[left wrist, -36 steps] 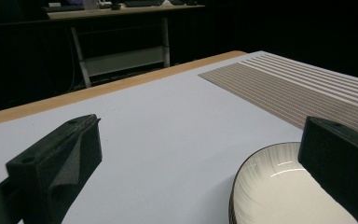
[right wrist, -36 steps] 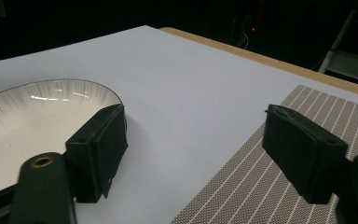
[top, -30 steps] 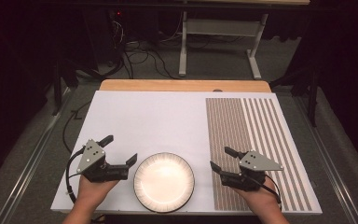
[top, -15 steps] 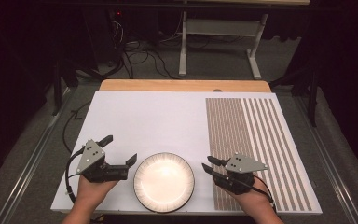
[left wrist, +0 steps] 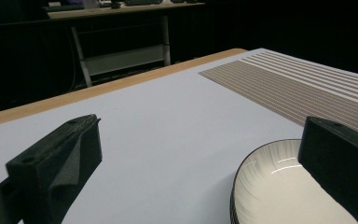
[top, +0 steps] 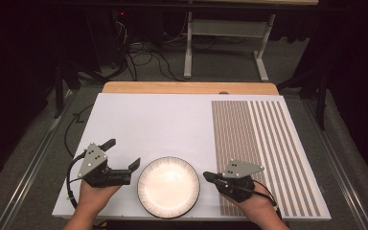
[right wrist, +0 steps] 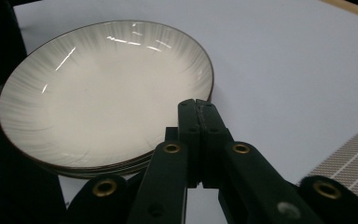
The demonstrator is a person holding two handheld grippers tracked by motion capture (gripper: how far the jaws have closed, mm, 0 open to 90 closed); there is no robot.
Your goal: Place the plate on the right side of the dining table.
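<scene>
1. At the bottom of the high view, a person's two hands come in, each holding a gripper over the white counter [top: 172, 120].
2. The left gripper [top: 123, 154] sits at the lower left of the frame, its fingers spread wide; in the left gripper view the two black fingers [left wrist: 56, 163] stand far apart, with bare counter between them and the plate's rim beside the finger at the right edge.
3. A stack of plates [top: 168, 186] lies at the bottom centre of the high view, between the two grippers, round, cream inside with a dark rim. The right gripper view shows several rims stacked under the top plate [right wrist: 102, 88].
4. The right gripper [top: 208, 177] sits at the lower right, pointing left toward the plates. Its fingers are pressed together with nothing between them; in the right gripper view the tips [right wrist: 198, 109] lie just beside the near rim of the plates. Whether they touch it I cannot tell.
5. A panel of brown stripes [top: 263, 148] covers the right part of the counter, running from bottom to top of the sheet.
6. A wooden edge [top: 189, 87] borders the counter's far side.
7. Beyond it, at the top of the frame, a white table frame [top: 225, 43] and loose cables [top: 143, 55] lie on the grey floor.
</scene>
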